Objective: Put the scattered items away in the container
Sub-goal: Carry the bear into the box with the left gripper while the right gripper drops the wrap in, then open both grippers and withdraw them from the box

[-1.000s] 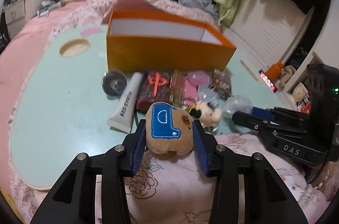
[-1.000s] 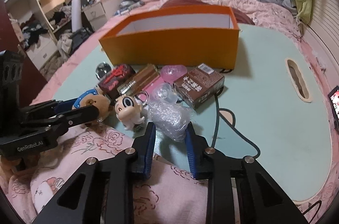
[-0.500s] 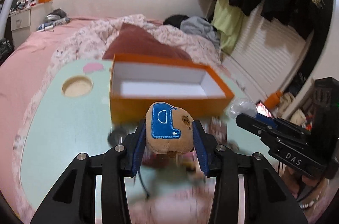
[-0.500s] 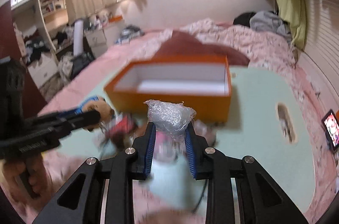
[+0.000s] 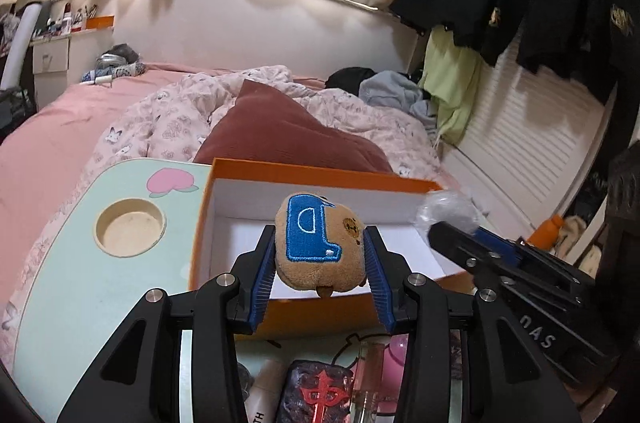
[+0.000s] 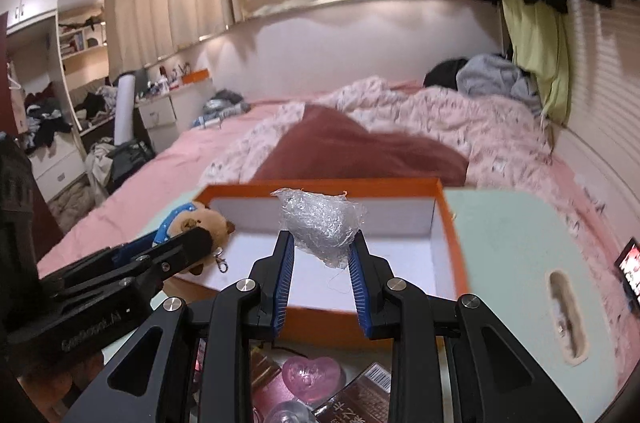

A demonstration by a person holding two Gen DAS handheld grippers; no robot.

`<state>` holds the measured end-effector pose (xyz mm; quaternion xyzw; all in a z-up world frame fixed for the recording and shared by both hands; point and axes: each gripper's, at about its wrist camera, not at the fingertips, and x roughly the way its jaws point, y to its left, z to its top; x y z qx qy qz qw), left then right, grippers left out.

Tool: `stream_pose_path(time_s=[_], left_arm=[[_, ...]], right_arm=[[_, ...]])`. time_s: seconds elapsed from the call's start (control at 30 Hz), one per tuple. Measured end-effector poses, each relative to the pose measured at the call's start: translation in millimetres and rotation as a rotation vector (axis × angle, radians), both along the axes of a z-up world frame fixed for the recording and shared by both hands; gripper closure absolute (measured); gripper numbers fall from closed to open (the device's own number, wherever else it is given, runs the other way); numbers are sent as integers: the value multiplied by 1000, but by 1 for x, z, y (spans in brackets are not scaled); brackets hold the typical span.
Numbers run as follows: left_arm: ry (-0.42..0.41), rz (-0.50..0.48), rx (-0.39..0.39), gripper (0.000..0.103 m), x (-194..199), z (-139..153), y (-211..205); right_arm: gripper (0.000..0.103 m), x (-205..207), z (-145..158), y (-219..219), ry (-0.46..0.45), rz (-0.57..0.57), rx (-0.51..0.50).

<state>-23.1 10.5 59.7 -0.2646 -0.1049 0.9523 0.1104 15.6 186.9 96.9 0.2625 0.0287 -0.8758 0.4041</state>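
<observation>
My left gripper (image 5: 320, 247) is shut on a small brown plush toy (image 5: 320, 247) with a blue patch, held over the near wall of the orange box (image 5: 304, 319). The box stands open with a white inside. My right gripper (image 6: 322, 243) is shut on a crumpled wad of clear plastic wrap (image 6: 320, 223), also raised over the box (image 6: 448, 235). Each gripper shows in the other's view: the right gripper (image 5: 444, 219) with the plastic wrap at right, the left gripper (image 6: 200, 235) with the plush toy (image 6: 204, 223) at left.
The box sits on a pale green lap table (image 5: 60, 295) with a round cup hole (image 5: 130, 227) and a slot handle (image 6: 568, 315). Below the grippers lie a white tube (image 5: 264, 395), a dark red packet (image 5: 316, 395), a pink heart (image 6: 312, 379) and a brown carton (image 6: 360, 399). Pink bedding and a red pillow (image 5: 280, 135) lie behind.
Both grippers have lifted their items off the table and moved forward over the orange box. The loose items on the table have dropped to the bottom of both views.
</observation>
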Motion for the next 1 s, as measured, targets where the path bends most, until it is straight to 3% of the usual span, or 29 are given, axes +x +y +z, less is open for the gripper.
stream_pose_path(time_s=[0.57, 0.63, 0.7, 0.8, 1.0], left_arm=[[-44, 13, 22, 58, -8, -11, -4], [-41, 10, 25, 52, -7, -10, -5], [-33, 18, 28, 46, -6, -10, -6], [-18, 21, 51, 35, -2, -9, -10], [63, 30, 65, 33, 15, 2, -12]], right_arm=[[75, -14, -16, -4, -70, -15, 37], [68, -13, -15, -4, -69, -14, 38], [48, -12, -15, -3, -59, -18, 37], [43, -12, -15, 3, -61, -30, 14], [31, -4, -2, 27, -26, -60, -102]])
